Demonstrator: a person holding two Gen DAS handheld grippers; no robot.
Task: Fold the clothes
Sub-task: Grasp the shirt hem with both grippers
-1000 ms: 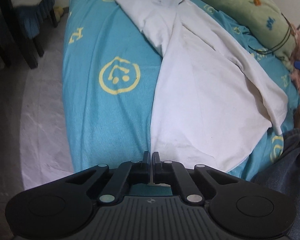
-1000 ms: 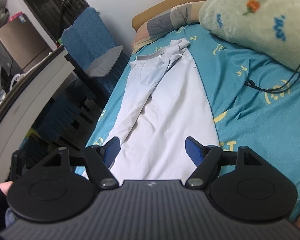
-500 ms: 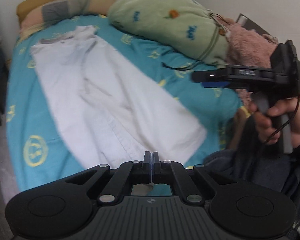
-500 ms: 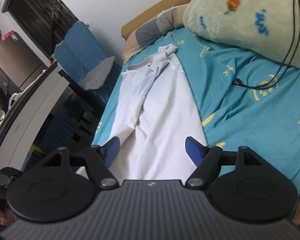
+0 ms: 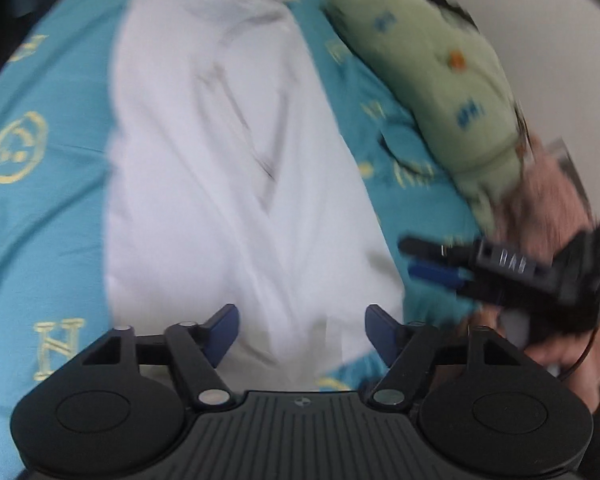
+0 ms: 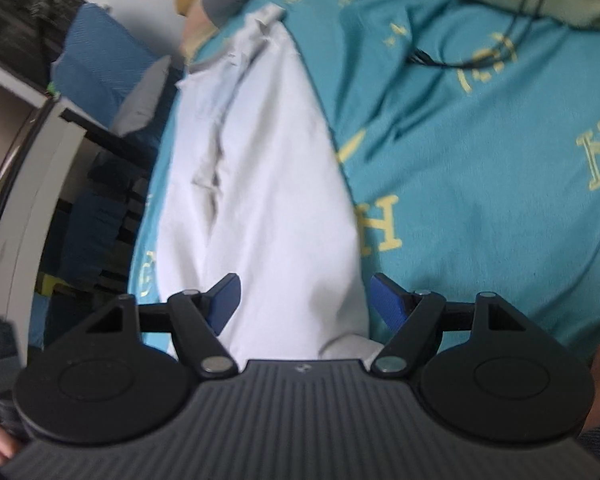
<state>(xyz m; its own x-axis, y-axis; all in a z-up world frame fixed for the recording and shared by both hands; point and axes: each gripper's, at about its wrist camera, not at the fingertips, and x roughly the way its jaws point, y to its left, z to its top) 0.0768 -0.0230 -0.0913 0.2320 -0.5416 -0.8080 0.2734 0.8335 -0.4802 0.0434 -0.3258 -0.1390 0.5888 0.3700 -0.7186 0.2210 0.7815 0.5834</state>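
Observation:
A white collared shirt (image 5: pixel 228 168) lies lengthwise on the teal bedspread (image 5: pixel 40 208), folded into a long narrow strip with its collar at the far end. My left gripper (image 5: pixel 302 330) is open and empty over the shirt's near hem. My right gripper (image 6: pixel 304 302) is open and empty over the shirt's (image 6: pixel 268 208) near right edge. The right gripper also shows in the left wrist view (image 5: pixel 432 258), held to the right of the shirt. Both views are motion-blurred.
A green patterned quilt (image 5: pixel 436 68) and a pink fuzzy blanket (image 5: pixel 548 196) lie along the bed's right side. A black cable (image 6: pixel 460 62) rests on the bedspread. A white desk edge (image 6: pixel 24 184) and a blue chair (image 6: pixel 100 76) stand left of the bed.
My left gripper was shut at the shirt's hem and has opened, letting the shirt go. Both grippers have moved closer over the shirt's near end. The right gripper stays open.

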